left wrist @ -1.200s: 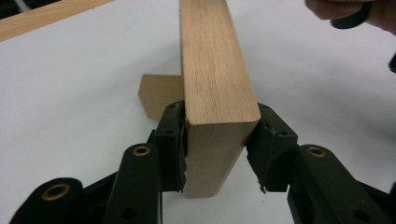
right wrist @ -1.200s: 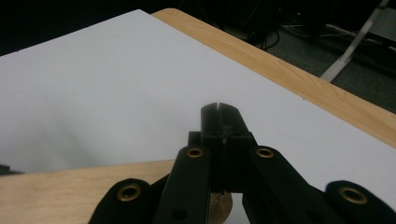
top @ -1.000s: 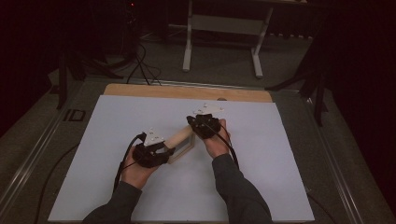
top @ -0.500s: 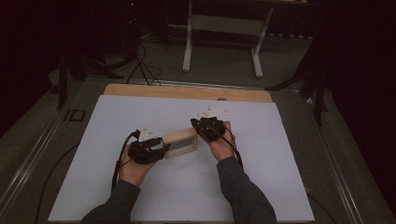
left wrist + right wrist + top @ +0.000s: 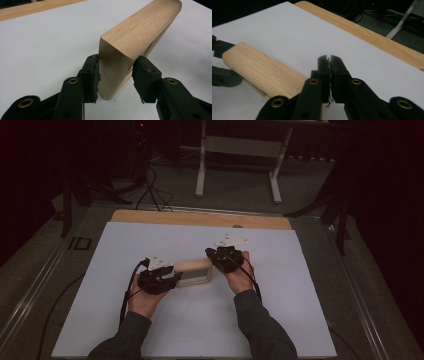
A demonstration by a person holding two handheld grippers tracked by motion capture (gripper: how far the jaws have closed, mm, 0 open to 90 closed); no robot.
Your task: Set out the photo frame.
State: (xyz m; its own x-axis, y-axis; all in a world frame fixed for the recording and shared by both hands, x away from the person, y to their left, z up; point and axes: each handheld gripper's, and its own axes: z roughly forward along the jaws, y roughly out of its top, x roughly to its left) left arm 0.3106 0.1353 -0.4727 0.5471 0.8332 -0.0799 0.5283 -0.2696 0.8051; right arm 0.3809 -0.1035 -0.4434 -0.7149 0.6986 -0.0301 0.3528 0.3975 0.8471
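A light wooden frame [image 5: 192,272] stands on edge on the white board [image 5: 150,240], between the two hands. My left gripper [image 5: 172,279] is shut on its left end; in the left gripper view the two pads [image 5: 93,72] clamp the rounded end of the frame [image 5: 140,27]. My right gripper [image 5: 212,257] sits at the frame's right end. Its jaws have just been opening and stand a hair apart [image 5: 329,58] with nothing between them. The frame [image 5: 262,67] lies just to the left of these jaws, apart from the pads.
The board lies on a wooden table whose bare strip [image 5: 200,218] runs along the far edge. Behind it are a white stand [image 5: 240,150] and cables [image 5: 150,185] on a dark floor. Cables trail from both grippers along the forearms.
The frame has swung from a slant between the hands to lie level and parallel to the table's front edge. The right gripper's jaws have let go of its end.
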